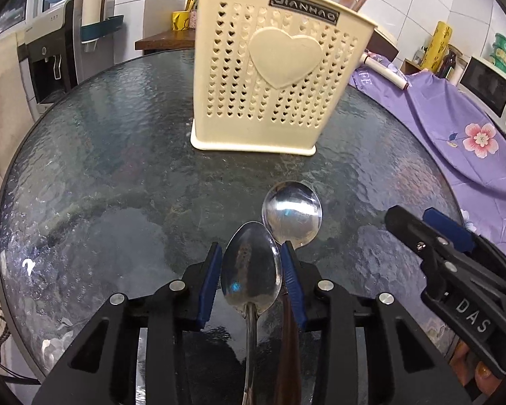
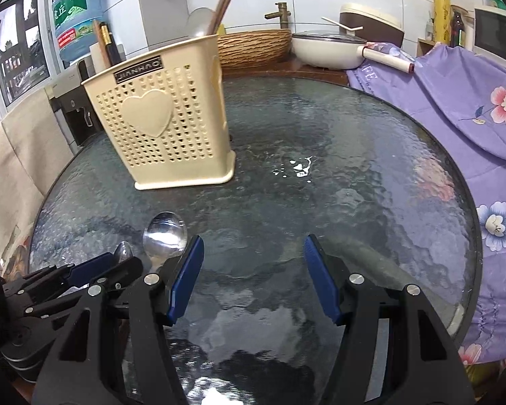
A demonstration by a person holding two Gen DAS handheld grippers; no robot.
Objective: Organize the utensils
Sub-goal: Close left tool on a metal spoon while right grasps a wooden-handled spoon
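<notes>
Kitchen corner with white wall tiles, a water dispenser off to one side, a microwave [image 1: 489, 84] and a purple floral cloth [image 2: 455, 108] draped along the edge of the table. Everything sits on a round textured glass table [image 1: 118, 168], dark and rippled.

Two metal spoons lie side by side near the front edge, long axes running roughly from the camera toward the cream utensil holder [image 1: 273, 77], bowls pointing at it. The narrower spoon [image 1: 251, 270] has its bowl right between the blue pads of the left gripper [image 1: 251, 270], handle passing back under the tool. The jaws are narrow around it, but whether the pads actually press on it I can't tell. The rounder spoon [image 1: 291, 214] sits just beside it, bowl a bit further out, its brown handle under the right-hand pad.

The right gripper [image 2: 253, 276] hovers next to it, jaws wide with nothing between them.

Plenty of bare glass between the spoons and the holder, which stands upright with chopsticks [image 2: 226, 0] poking out.
</notes>
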